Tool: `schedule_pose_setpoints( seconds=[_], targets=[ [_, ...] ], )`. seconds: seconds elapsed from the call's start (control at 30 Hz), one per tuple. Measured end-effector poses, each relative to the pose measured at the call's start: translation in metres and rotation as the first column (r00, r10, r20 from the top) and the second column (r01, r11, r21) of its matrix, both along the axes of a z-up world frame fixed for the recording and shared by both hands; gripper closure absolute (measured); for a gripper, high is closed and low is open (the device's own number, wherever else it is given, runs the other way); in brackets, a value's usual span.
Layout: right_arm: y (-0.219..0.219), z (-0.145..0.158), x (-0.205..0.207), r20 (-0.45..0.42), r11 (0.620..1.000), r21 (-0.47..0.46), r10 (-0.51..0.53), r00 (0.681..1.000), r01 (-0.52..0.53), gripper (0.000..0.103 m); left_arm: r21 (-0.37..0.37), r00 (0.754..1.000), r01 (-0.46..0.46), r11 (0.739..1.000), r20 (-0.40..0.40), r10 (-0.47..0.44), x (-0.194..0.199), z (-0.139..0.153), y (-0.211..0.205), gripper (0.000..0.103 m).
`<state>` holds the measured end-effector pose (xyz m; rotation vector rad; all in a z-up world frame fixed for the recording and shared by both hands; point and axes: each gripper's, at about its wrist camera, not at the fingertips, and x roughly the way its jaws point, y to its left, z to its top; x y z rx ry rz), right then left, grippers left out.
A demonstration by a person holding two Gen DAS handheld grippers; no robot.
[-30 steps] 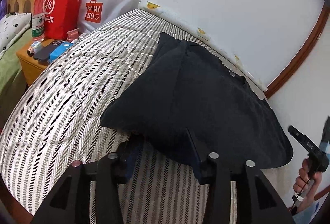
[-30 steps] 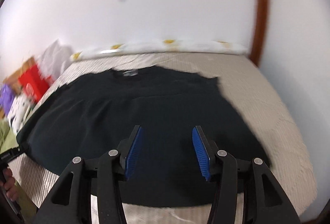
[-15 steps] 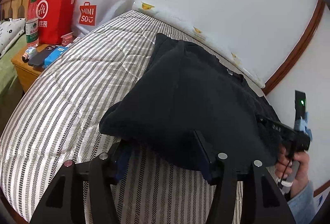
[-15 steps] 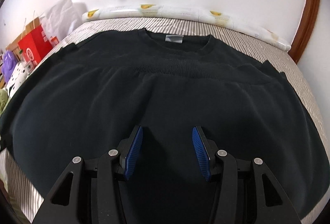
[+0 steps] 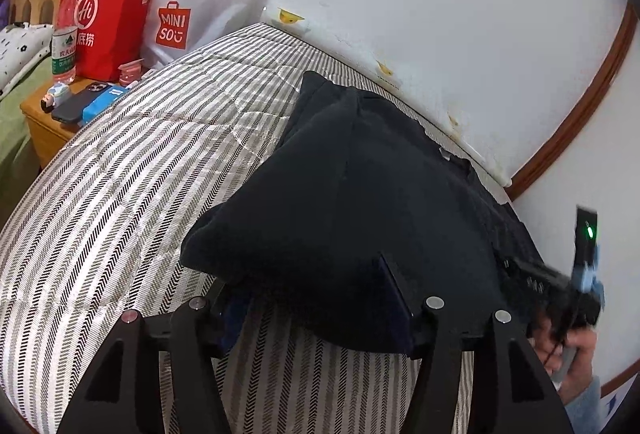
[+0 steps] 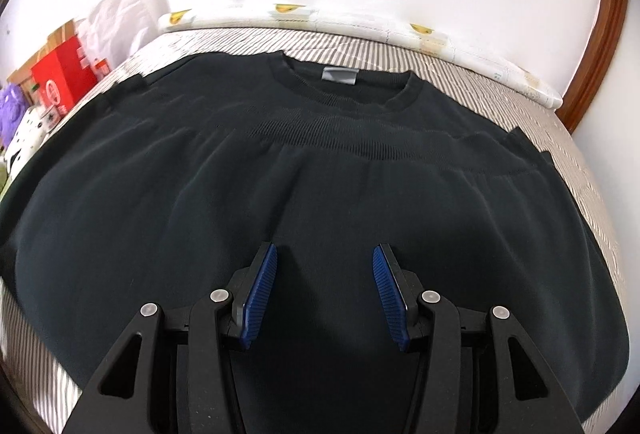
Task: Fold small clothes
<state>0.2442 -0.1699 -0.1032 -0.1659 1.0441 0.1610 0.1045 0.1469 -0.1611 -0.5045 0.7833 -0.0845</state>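
Note:
A black sweatshirt (image 6: pixel 320 194) lies on the striped mattress (image 5: pixel 120 194), its collar with a grey label (image 6: pixel 339 76) toward the wall. Its ribbed hem (image 6: pixel 340 142) is folded up to just below the collar. My left gripper (image 5: pixel 308 286) sits at the garment's near left corner. Its jaws stand wide, and the cloth's edge drapes loosely over and between them without being pinched. Low over the middle of the folded sweatshirt, my right gripper (image 6: pixel 324 290) is open, with nothing between its blue pads (image 6: pixel 260 294). In the left wrist view, a hand (image 5: pixel 560 350) holds that tool at the right edge.
A red paper bag (image 5: pixel 112 18), a white shopping bag (image 5: pixel 192 10) and a water bottle (image 5: pixel 64 46) stand by the wooden nightstand (image 5: pixel 44 122) left of the bed. The white wall and a brown wooden trim (image 5: pixel 580 114) border the mattress.
The left jaws have spread wider at the garment's corner. The right gripper has come in and down, from a far view to close above the sweatshirt, then held still.

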Motion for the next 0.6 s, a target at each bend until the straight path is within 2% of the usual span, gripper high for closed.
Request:
schedule_pose_setpoints(
  seconds=[0.23, 0.3, 0.4, 0.6],
  targets=[
    [-0.010, 0.004, -0.043, 0.010, 0.999, 0.009, 0.047, 0.999, -0.047, 0.053, -0.009, 0.999, -0.045, 0.999, -0.021, 0.044, 0.007, 0.001, -0.002, 0.049],
    [-0.013, 0.006, -0.057, 0.012, 0.998, 0.024, 0.055, 0.998, -0.055, 0.053, -0.017, 0.998, -0.053, 0.998, -0.036, 0.052, 0.009, 0.000, -0.002, 0.061],
    [-0.016, 0.010, -0.075, 0.022, 0.997, 0.034, 0.066, 0.998, -0.067, 0.054, -0.031, 0.997, -0.068, 0.997, -0.042, 0.067, 0.010, 0.003, 0.000, 0.073],
    [-0.024, 0.017, -0.106, 0.035, 0.992, 0.058, 0.108, 0.993, -0.110, 0.053, 0.040, 0.997, -0.074, 0.996, 0.001, 0.074, 0.006, 0.025, -0.012, 0.083]
  ],
)
